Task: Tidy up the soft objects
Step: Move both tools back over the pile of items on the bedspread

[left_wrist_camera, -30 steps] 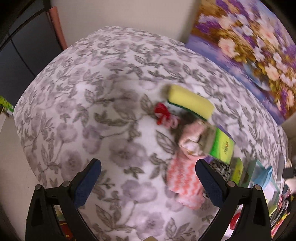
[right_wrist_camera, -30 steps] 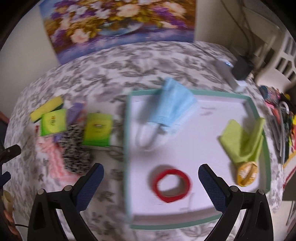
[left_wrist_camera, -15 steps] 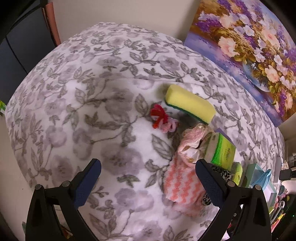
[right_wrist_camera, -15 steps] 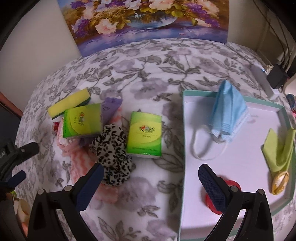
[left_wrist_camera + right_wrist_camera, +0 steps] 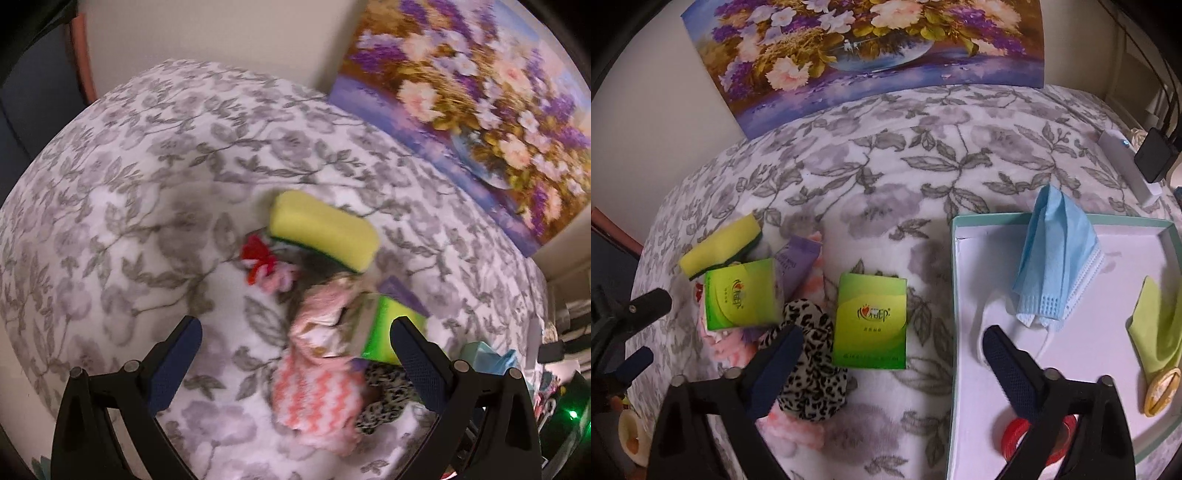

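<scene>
Both grippers empty: left gripper (image 5: 295,339) spread wide over sponge (image 5: 323,232); right gripper (image 5: 890,345), just narrowing, wide above tissue pack (image 5: 871,326).

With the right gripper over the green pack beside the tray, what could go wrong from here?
The right gripper, jaws open and just narrowing, has its left jaw over the leopard scrunchie, so it may snag that along with the green pack. The second pack lies on a loose pile of cloths; pulling anything nearby could topple it.
</scene>
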Tool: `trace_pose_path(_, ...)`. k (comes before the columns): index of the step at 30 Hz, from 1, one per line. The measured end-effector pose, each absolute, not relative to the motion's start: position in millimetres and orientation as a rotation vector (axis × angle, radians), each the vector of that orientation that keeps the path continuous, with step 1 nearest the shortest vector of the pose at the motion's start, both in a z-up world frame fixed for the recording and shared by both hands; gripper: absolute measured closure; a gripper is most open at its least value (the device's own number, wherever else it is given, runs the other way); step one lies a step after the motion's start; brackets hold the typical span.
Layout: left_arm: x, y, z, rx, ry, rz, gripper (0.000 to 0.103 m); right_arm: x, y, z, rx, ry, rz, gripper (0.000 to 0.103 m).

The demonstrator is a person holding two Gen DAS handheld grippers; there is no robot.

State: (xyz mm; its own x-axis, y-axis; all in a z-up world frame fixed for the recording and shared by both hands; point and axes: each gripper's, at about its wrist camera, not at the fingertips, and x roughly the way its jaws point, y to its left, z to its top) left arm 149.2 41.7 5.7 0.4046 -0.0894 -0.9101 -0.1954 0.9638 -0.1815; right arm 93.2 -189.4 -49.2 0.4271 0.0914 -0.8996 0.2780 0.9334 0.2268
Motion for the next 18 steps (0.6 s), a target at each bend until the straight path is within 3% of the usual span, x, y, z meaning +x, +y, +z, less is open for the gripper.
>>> trace_pose_path(6, 154.4, 6.1, 9.0, -0.206, 1.140, -0.018, 0.001, 100.4, -188.7, -59.6, 0.376, 1.145, -0.112, 0.019)
trace_pose_path(18, 169.2, -24.2, -14.6, -0.139, 1.216, -0.030, 0.002, 107.7, -192.8, -55.1, 0.345, 1.121, -0.117, 0.025)
